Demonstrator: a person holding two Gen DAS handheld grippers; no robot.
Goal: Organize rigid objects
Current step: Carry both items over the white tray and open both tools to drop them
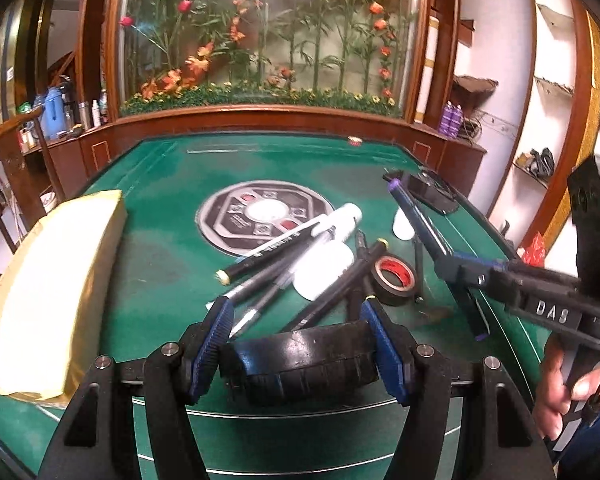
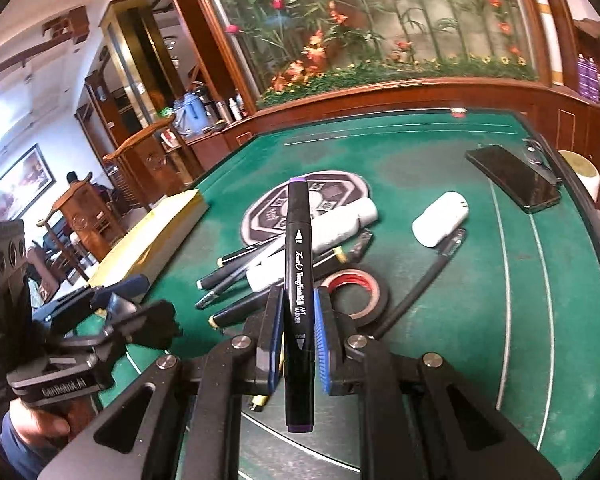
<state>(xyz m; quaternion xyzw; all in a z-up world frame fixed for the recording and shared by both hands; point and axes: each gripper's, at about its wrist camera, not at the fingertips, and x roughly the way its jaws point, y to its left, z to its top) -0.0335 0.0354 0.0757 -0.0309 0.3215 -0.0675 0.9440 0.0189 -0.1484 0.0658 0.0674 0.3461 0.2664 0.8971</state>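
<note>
The right gripper (image 2: 298, 344) is clenched on a black, square-bodied art marker with a purple end cap (image 2: 298, 280), its blue pads pressing the barrel from both sides a little below its middle. In the right wrist view the marker's long axis runs from 6 o'clock to 12 o'clock, straight along the fingers, with purple caps at both tips; it is lifted clear of the green felt table (image 2: 500, 320). It looks light, stiff and smooth-sided, so it could pivot in the pads; a hold nearer the middle of the flat faces should keep it from swinging.

The left gripper (image 1: 300, 344) has its jaws clamped around a black, rounded, glossy object (image 1: 300, 360), wide enough to keep them well apart. I cannot tell what it is; it seems hard and slippery.

The remaining heap lies at the table's centre: several black pens (image 1: 284, 256), white plastic tubes (image 1: 328, 268) and a black roll of tape with a red core (image 1: 394, 280). At 9 o'clock from the heap, in the left view, lies a yellow-and-white flat box (image 1: 52, 288). A dark phone (image 2: 516, 180) lies at 2 o'clock in the right view.
</note>
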